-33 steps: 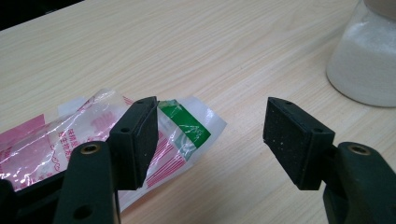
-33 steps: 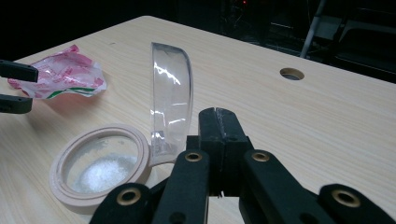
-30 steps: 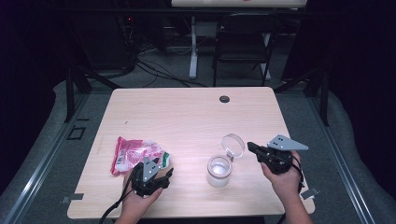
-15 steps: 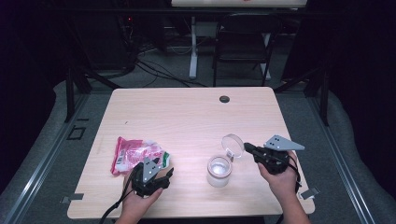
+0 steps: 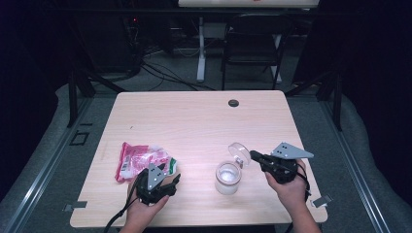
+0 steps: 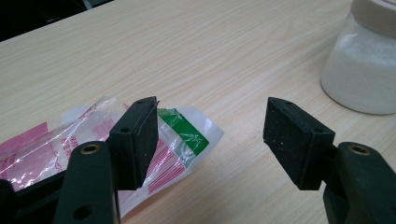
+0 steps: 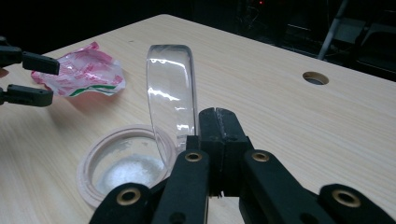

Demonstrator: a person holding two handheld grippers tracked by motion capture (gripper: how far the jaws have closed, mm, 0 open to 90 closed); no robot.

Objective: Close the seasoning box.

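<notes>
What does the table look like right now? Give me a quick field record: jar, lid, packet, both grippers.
jar: open jar upright on the table, white powder inside
lid: clear lid off the jar, on edge above its rim
right gripper: right gripper shut on the lid's edge
packet: pink and green plastic packet lying flat, left of the jar
left gripper: left gripper open, nothing between the jaws, one jaw over the packet's corner
table hole: round hole at the far edge
</notes>
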